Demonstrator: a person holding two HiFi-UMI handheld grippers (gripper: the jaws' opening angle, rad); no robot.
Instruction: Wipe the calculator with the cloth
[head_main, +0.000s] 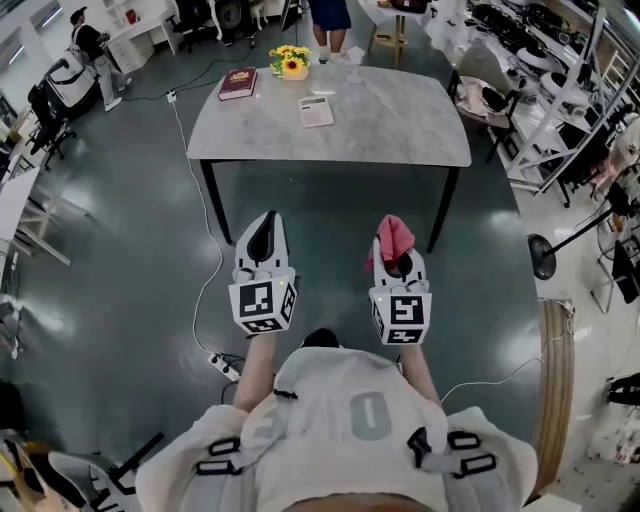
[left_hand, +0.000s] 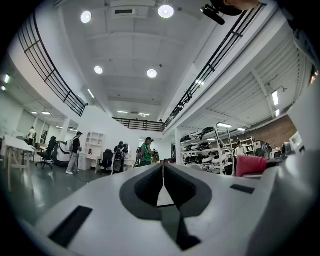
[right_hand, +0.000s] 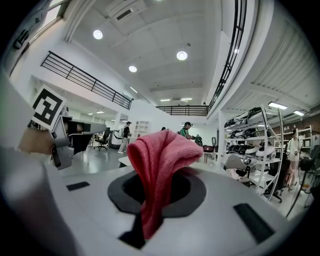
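Pink cloth (right_hand: 160, 160) was pinched by one fold in the fingers of the right gripper (head_main: 398, 262), the left gripper (head_main: 262, 224) was closed empty, so the cloth could be dragged loose on the calculator (head_main: 316, 111).

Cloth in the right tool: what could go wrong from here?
Only a fold of the cloth sits in the right tool; it may slip while wiping.
The calculator lies loose on the table; a wipe may slide it, and the shut left tool holds nothing.
The floor cable may snag feet.

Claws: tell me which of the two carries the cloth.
The right claw, its jaws shut on the pink cloth; the left claw is shut with nothing between its jaws.
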